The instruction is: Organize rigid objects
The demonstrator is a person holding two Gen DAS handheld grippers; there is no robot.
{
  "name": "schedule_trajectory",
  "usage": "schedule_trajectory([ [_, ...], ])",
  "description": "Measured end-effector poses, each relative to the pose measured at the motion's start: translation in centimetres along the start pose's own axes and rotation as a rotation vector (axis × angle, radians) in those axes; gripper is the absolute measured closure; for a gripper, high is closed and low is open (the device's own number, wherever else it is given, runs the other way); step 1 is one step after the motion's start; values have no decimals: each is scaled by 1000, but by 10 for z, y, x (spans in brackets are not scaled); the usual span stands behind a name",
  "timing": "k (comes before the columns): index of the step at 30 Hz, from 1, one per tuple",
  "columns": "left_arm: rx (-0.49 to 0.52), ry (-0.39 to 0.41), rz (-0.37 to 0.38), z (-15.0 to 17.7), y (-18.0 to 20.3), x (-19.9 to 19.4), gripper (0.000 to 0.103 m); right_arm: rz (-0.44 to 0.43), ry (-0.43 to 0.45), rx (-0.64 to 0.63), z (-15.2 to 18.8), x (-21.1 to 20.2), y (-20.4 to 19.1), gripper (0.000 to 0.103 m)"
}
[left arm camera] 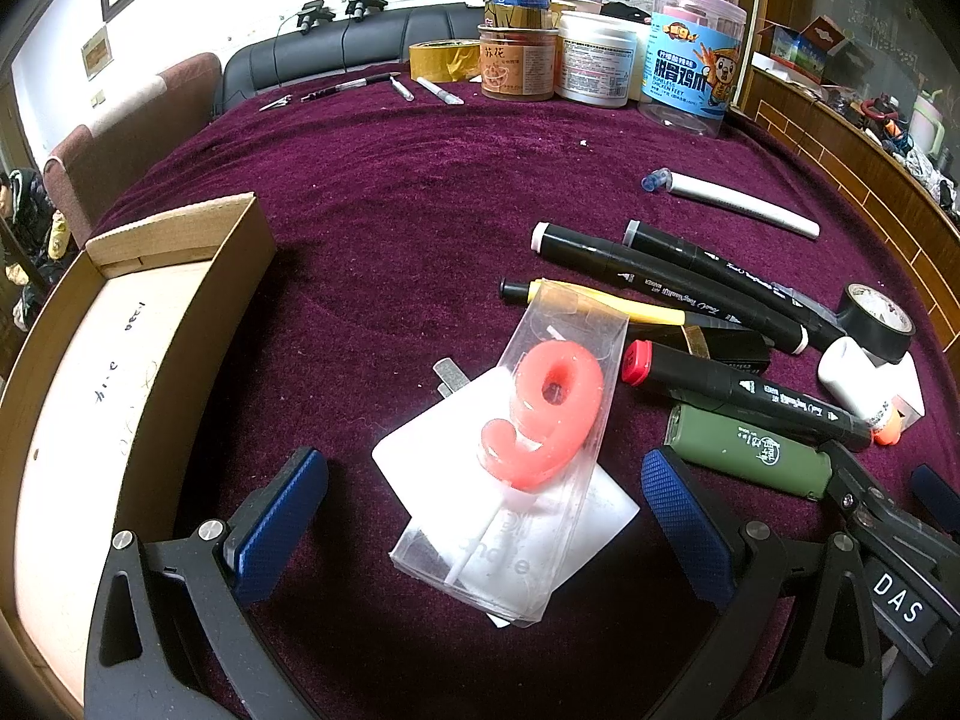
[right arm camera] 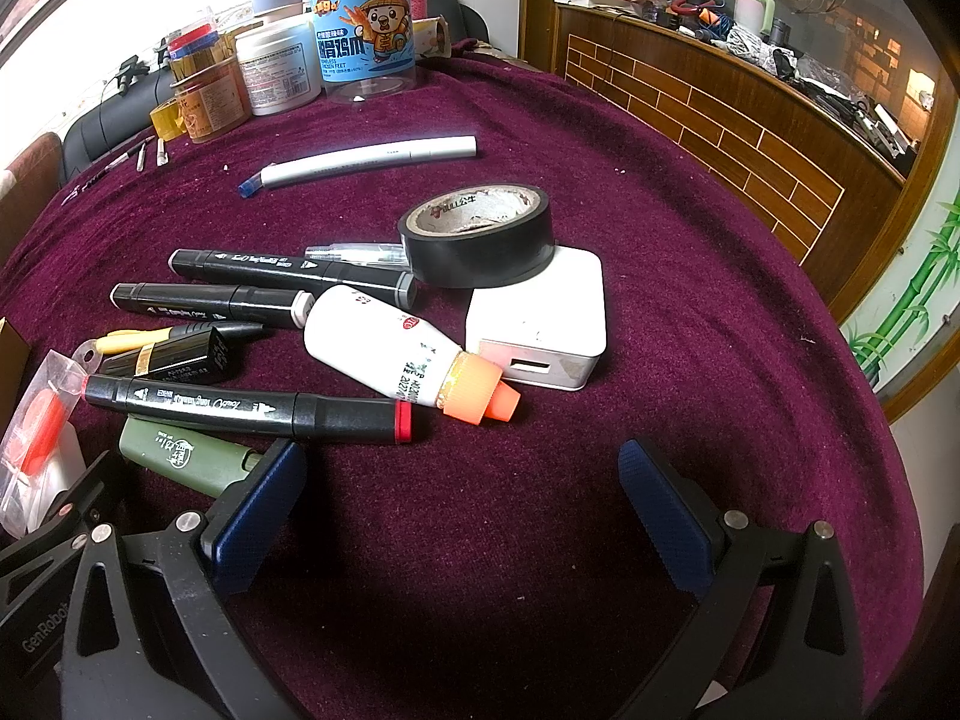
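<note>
A clear packet with a pink number-9 candle (left arm camera: pixel 543 414) lies on the purple cloth between the fingers of my open left gripper (left arm camera: pixel 486 516). A cardboard box (left arm camera: pixel 120 360) stands open to its left. Black markers (left arm camera: pixel 672 282) (right arm camera: pixel 252 411), a green lighter (left arm camera: pixel 750 450) (right arm camera: pixel 192 456), a white glue bottle (right arm camera: pixel 390 351), black tape (right arm camera: pixel 477 234) and a white charger (right arm camera: pixel 540 324) lie in a pile. My right gripper (right arm camera: pixel 462 516) is open over bare cloth, just in front of the glue bottle; its left finger touches the lighter's end.
Jars and tubs (left arm camera: pixel 600 54) (right arm camera: pixel 360 30) stand along the far edge with yellow tape (left arm camera: pixel 444 60). A white pen (left arm camera: pixel 738 201) (right arm camera: pixel 366 159) lies apart. A wooden counter (right arm camera: pixel 720 120) runs along the right. The right gripper's body (left arm camera: pixel 888 540) shows beside my left one.
</note>
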State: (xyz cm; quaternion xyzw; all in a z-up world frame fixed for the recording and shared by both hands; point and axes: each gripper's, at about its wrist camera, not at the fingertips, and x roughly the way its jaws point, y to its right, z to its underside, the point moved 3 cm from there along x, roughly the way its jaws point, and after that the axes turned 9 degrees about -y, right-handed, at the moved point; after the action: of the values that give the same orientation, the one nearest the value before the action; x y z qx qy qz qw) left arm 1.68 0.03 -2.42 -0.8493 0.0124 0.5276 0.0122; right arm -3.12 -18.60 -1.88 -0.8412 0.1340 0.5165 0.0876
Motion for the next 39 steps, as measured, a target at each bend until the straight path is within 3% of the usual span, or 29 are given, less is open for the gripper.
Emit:
schedule_trajectory([
  [4, 62, -51, 33, 8, -1, -5, 1, 0, 0, 0, 0, 0, 0, 0],
  [9, 74, 3, 33, 21, 2, -11, 1, 0, 0, 1, 0, 0, 0, 0],
  [39, 72, 4, 36, 21, 4, -13, 1, 2, 0, 1, 0, 0, 0, 0],
])
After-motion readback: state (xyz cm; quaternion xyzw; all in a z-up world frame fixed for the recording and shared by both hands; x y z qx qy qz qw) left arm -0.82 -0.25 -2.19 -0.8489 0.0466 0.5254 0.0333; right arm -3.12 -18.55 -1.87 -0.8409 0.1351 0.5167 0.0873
